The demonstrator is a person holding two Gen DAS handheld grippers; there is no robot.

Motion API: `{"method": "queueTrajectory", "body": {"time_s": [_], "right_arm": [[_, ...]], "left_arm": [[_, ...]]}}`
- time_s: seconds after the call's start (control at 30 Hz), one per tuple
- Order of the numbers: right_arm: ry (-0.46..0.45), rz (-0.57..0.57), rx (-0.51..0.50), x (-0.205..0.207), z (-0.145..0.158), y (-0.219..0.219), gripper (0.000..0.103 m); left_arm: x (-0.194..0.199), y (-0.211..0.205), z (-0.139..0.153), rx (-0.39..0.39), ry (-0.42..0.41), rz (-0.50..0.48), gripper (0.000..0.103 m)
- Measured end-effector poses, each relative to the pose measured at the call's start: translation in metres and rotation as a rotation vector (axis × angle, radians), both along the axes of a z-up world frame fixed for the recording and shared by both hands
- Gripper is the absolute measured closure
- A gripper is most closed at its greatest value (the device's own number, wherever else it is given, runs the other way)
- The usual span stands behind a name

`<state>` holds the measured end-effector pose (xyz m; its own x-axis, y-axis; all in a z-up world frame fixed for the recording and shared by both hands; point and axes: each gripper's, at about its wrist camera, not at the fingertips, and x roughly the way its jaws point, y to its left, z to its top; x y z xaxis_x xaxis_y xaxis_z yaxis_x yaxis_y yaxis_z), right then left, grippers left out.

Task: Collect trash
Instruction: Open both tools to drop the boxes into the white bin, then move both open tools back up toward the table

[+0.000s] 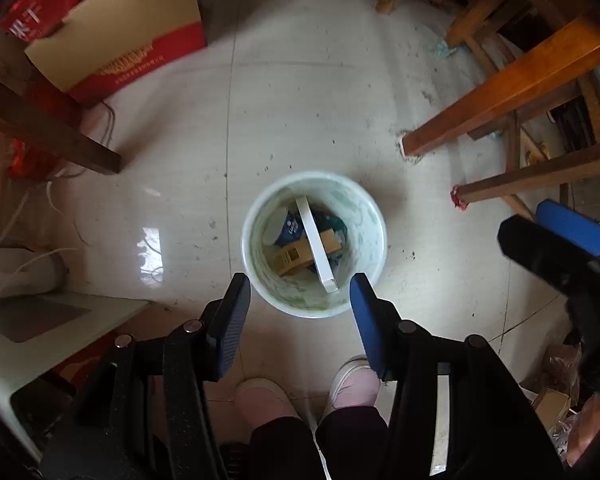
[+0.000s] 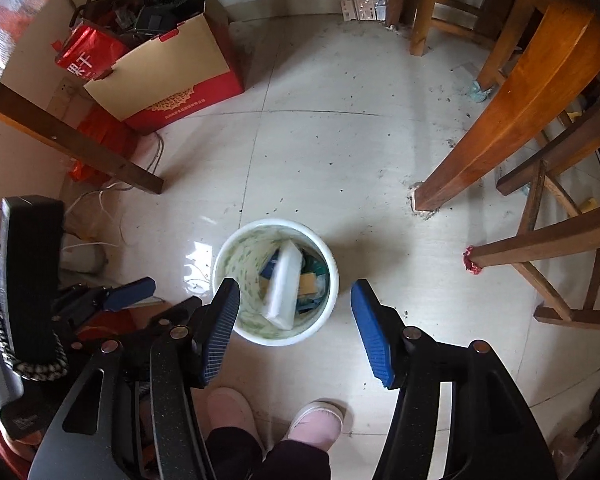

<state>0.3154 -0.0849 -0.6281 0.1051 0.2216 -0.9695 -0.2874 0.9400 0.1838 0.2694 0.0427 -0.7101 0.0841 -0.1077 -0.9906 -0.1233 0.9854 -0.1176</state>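
Observation:
A white round bin (image 1: 370,216) stands on the tiled floor, also in the right wrist view (image 2: 332,280). It holds a long white box (image 1: 316,244), a yellow carton (image 1: 290,260) and blue wrappers; the white box also shows in the right wrist view (image 2: 284,284). My left gripper (image 1: 300,300) is open and empty, high above the bin's near rim. My right gripper (image 2: 296,304) is open and empty, also above the bin. The right gripper shows at the right edge of the left wrist view (image 1: 556,240).
A red and tan cardboard box (image 2: 168,80) full of items stands at the back left. Wooden table and chair legs (image 2: 500,128) stand to the right, another leg (image 2: 80,144) to the left. Cables (image 2: 108,208) lie at left. The person's pink slippers (image 2: 316,420) are below.

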Motion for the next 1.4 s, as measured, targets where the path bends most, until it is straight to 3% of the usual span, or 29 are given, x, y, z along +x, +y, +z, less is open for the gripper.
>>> {"method": "queueTrajectory", "body": {"time_s": [0.13,0.33,0.73,1.03,1.27,1.4], "right_arm": [[-0.010,-0.002,0.006,0.000,0.026,0.000,0.049],[-0.035,0.001,0.021,-0.001,0.085,0.001,0.049],[-0.158,0.000,0.052,-0.011,0.255,0.011,0.049],[-0.295,-0.020,0.063,-0.040,0.387,0.016,0.049],[-0.437,-0.058,0.056,-0.056,0.475,0.013,0.048],[-0.526,-0.102,0.051,-0.073,0.517,0.008,0.040]], "left_arm": [[0.001,0.006,0.038,0.011,-0.025,0.005,0.052],[-0.004,0.016,0.131,0.028,-0.095,0.020,0.052],[-0.025,0.023,0.320,0.051,-0.233,0.026,0.052],[-0.057,0.034,0.471,0.064,-0.416,-0.009,0.052],[-0.079,0.054,0.563,0.049,-0.561,-0.006,0.052],[-0.090,0.066,0.601,0.006,-0.636,-0.024,0.047]]}}
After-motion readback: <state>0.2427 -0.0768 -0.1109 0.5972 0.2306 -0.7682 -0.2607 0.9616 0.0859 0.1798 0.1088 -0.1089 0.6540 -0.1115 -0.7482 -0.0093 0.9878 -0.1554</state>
